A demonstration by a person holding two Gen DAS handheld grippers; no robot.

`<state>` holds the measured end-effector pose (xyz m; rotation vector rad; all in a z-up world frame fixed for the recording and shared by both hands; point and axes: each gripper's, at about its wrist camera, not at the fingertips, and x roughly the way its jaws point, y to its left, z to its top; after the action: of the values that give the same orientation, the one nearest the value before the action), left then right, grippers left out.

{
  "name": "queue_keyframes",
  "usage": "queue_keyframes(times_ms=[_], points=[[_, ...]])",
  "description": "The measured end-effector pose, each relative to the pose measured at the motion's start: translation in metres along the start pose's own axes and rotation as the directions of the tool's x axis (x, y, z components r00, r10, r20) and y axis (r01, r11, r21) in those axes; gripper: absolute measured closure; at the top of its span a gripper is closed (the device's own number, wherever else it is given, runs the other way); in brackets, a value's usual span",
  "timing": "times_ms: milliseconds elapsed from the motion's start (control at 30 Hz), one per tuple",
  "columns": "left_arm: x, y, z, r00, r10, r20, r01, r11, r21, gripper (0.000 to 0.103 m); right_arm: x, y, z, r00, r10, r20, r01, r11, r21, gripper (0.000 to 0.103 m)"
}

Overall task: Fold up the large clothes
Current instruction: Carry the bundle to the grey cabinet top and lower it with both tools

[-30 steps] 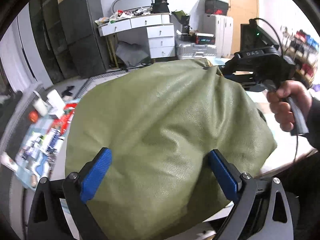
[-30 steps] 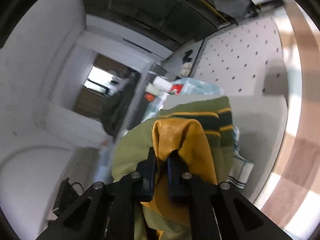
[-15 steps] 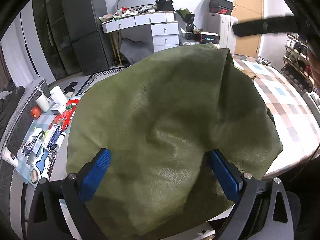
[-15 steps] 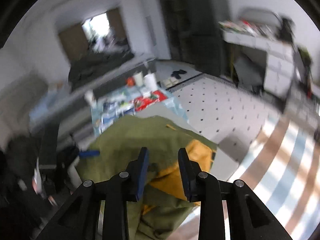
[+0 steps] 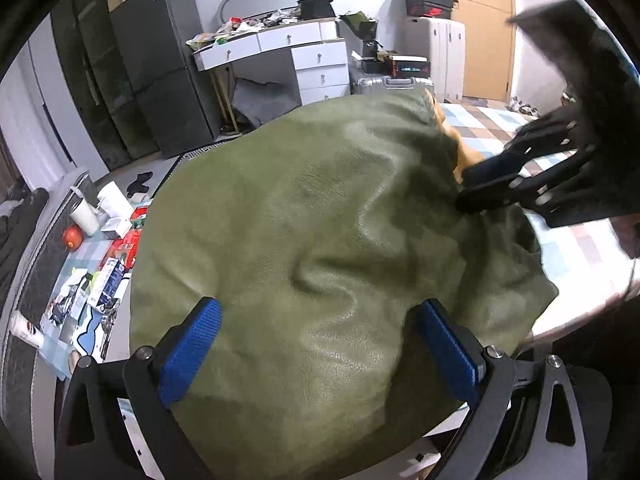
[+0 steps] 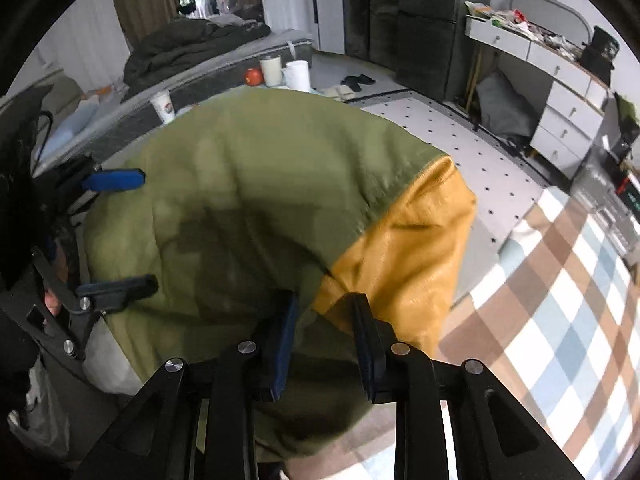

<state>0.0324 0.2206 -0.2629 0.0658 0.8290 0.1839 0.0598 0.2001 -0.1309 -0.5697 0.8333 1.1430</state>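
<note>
An olive-green leather jacket [image 5: 320,208] lies bunched in a rounded heap on the table, with its yellow sleeve [image 6: 408,248] at the right side. My left gripper [image 5: 318,312] stands open, its blue pads wide apart on either side of the near bulge and not pressing it. The right wrist view shows it at the left as well [image 6: 128,232]. My right gripper [image 6: 324,312] hovers over the seam where green meets yellow. Its jaws are narrowly apart and closing, with jacket surface showing in the gap and no fabric pinched. Its tips [image 5: 476,188] point at the jacket's right side.
Packets, a white cup [image 5: 84,216] and a red fruit [image 5: 72,236] crowd the table's left part. Beyond stand a dark fridge [image 5: 160,80], a white desk [image 5: 296,56] and suitcases. A bed [image 6: 192,44] and a checked rug [image 6: 560,300] surround the table.
My right gripper let go of the yellow sleeve, rolled upright and swung over to the jacket's right side. The left gripper has stayed open over the jacket.
</note>
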Motion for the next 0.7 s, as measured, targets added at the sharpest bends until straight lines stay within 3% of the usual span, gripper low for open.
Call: queue_keyframes(times_ms=[100, 200, 267, 367, 433, 500, 533, 600, 633, 700], points=[[-0.001, 0.007, -0.001, 1.0, -0.023, 0.008, 0.023, 0.999, -0.03, 0.007, -0.03, 0.007, 0.017, 0.999, -0.048, 0.024, 0.049, 0.998, -0.038, 0.078], [0.0, 0.002, -0.001, 1.0, -0.01, 0.007, 0.01, 1.0, -0.006, 0.007, -0.07, 0.001, 0.045, 0.985, -0.062, 0.161, 0.057, 0.998, 0.034, 0.076], [-0.004, 0.004, 0.003, 0.999, -0.046, -0.004, 0.046, 0.999, 0.008, 0.007, -0.067, 0.003, 0.064, 0.98, -0.126, 0.155, 0.122, 0.992, 0.036, 0.075], [-0.024, 0.024, 0.017, 0.989, -0.145, 0.039, 0.146, 0.989, -0.033, 0.007, -0.034, -0.002, 0.084, 0.977, -0.212, 0.03, 0.21, 0.976, 0.058, 0.075], [-0.038, 0.046, 0.031, 0.98, -0.169, 0.108, 0.177, 0.981, -0.075, 0.007, 0.004, -0.01, 0.083, 0.968, -0.232, -0.096, 0.24, 0.967, 0.08, 0.076], [-0.036, 0.071, 0.049, 0.979, -0.139, 0.147, 0.159, 0.978, -0.132, 0.007, 0.023, -0.012, 0.078, 0.961, -0.241, -0.132, 0.252, 0.965, 0.071, 0.076], [-0.026, 0.082, 0.057, 0.984, -0.13, 0.125, 0.149, 0.976, -0.156, 0.007, 0.027, -0.014, 0.077, 0.96, -0.246, -0.131, 0.257, 0.964, 0.073, 0.076], [0.011, 0.096, 0.07, 0.983, -0.185, 0.0, 0.181, 0.964, -0.195, 0.01, 0.032, -0.017, 0.074, 0.962, -0.239, -0.13, 0.251, 0.964, 0.089, 0.076], [0.034, 0.098, 0.072, 0.969, -0.228, -0.09, 0.204, 0.954, -0.219, 0.021, 0.034, -0.019, 0.074, 0.963, -0.235, -0.131, 0.248, 0.964, 0.095, 0.076], [0.056, 0.088, 0.073, 0.97, -0.18, -0.164, 0.152, 0.974, -0.17, 0.019, 0.036, -0.023, 0.074, 0.966, -0.22, -0.135, 0.236, 0.966, 0.109, 0.076]])
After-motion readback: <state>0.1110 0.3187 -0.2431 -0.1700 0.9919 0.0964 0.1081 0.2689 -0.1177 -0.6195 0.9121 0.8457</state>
